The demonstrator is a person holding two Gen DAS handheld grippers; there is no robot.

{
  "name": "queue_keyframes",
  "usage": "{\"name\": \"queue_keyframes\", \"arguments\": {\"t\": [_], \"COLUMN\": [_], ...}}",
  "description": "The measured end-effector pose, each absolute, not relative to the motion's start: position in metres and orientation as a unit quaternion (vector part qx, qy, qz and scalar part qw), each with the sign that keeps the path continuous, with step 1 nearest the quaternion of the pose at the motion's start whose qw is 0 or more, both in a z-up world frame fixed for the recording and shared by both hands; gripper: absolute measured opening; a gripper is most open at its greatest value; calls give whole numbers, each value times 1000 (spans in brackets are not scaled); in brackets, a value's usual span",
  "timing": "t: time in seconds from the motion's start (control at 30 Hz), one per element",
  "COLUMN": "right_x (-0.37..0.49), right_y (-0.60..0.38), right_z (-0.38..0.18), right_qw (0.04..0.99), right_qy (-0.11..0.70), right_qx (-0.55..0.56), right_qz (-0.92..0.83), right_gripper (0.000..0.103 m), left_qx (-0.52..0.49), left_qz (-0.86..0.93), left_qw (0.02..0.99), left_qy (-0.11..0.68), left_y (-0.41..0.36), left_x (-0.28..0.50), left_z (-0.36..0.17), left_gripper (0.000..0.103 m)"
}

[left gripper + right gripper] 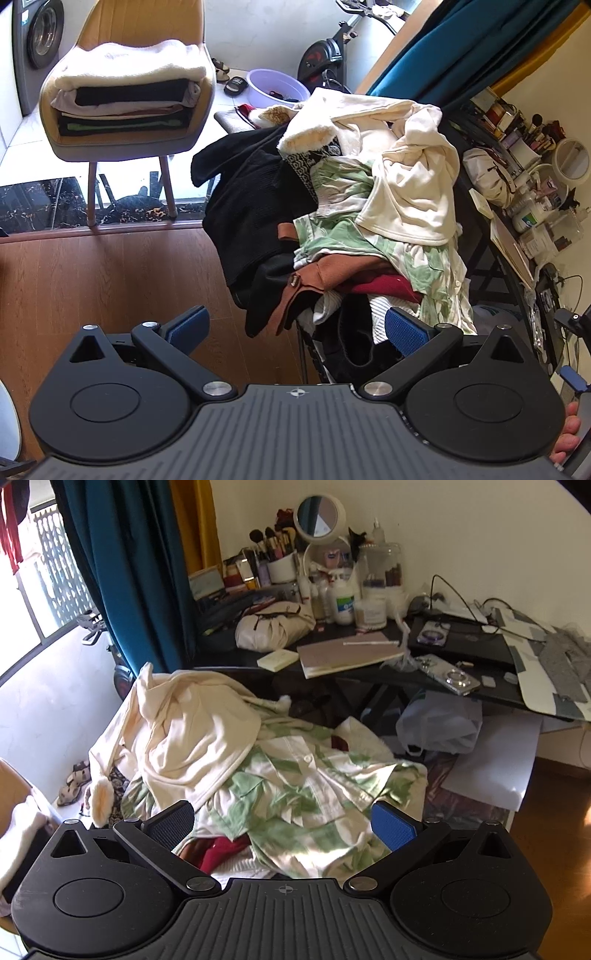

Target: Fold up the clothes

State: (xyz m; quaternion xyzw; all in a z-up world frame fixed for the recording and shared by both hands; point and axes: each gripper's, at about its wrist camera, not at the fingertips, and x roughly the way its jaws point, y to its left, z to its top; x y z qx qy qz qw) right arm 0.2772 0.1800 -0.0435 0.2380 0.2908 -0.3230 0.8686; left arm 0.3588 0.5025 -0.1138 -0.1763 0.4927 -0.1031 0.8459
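A heap of unfolded clothes lies ahead: a cream garment (410, 184) on top, a green-and-white shirt (347, 221), a black garment (251, 192), brown (332, 273) and dark red (380, 286) pieces. My left gripper (295, 326) is open and empty above the heap's near edge. In the right wrist view the cream garment (192, 731) and green-and-white shirt (303, 797) fill the middle. My right gripper (284, 823) is open and empty just above the shirt. A stack of folded clothes (129, 92) sits on a tan chair (110, 33).
A black desk (369, 668) crowded with cosmetics, a round mirror (319, 515), notebook and phone stands behind the heap. Teal curtain (129, 572) at left. A purple basin (277, 88), exercise bike (325, 55) and washing machine (40, 37) stand beyond. Wood floor (110, 277) lies to the left.
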Motion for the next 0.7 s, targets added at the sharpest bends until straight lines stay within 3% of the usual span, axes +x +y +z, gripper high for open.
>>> {"name": "queue_keyframes", "arguments": {"t": [0.7], "right_x": [386], "right_y": [168], "right_z": [-51], "right_qw": [885], "right_qy": [279], "right_qx": [243], "right_qz": [-282], "right_gripper": [102], "left_qx": [-220], "left_qz": [-7], "left_qw": [840], "left_qy": [496], "left_y": [557], "left_x": [383], "left_z": [-128], "left_gripper": [103]}}
